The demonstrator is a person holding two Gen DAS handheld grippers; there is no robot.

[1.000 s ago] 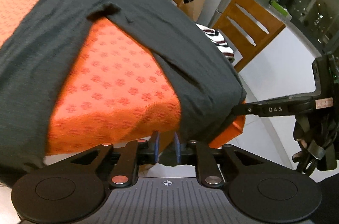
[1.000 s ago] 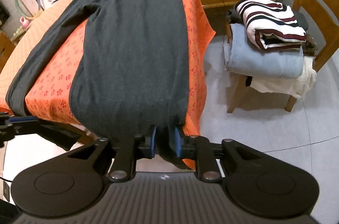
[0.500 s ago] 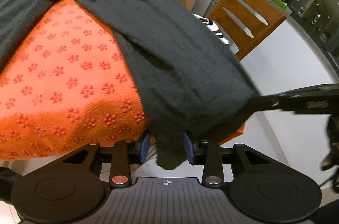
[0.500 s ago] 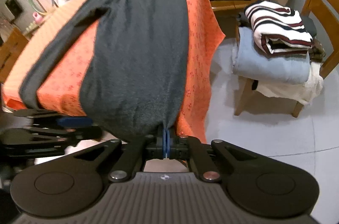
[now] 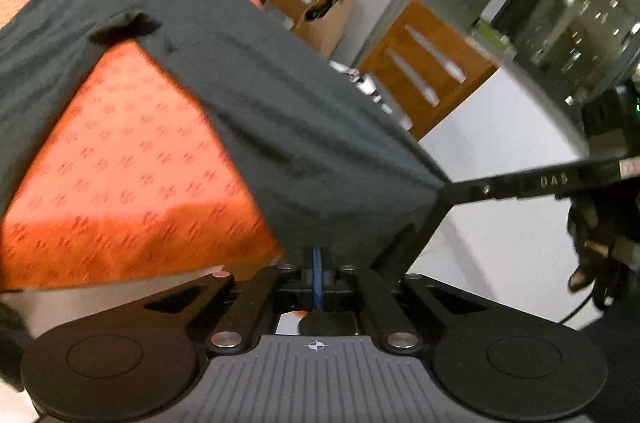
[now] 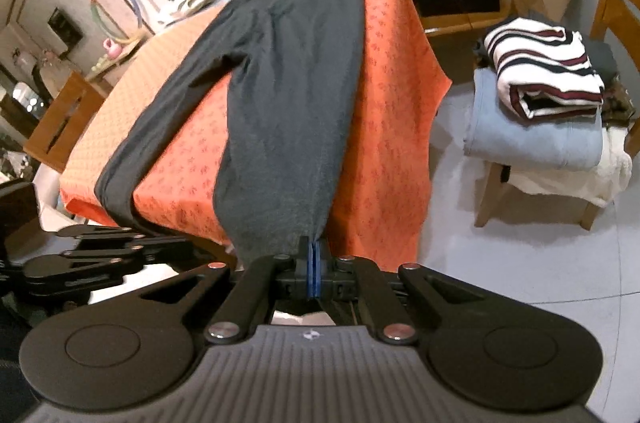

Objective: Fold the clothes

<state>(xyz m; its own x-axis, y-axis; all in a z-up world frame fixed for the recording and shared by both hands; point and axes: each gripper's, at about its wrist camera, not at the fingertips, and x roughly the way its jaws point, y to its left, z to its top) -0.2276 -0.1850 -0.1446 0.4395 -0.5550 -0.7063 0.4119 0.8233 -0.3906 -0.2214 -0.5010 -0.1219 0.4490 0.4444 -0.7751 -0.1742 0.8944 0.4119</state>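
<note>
Orange cloth (image 6: 384, 111) covered my bench, and the dark grey garment (image 6: 296, 91) lay along it, hem hanging off the near edge. My right gripper (image 6: 313, 263) pinched that hem; my left gripper (image 5: 317, 263) had just clamped onto it alongside.
</note>
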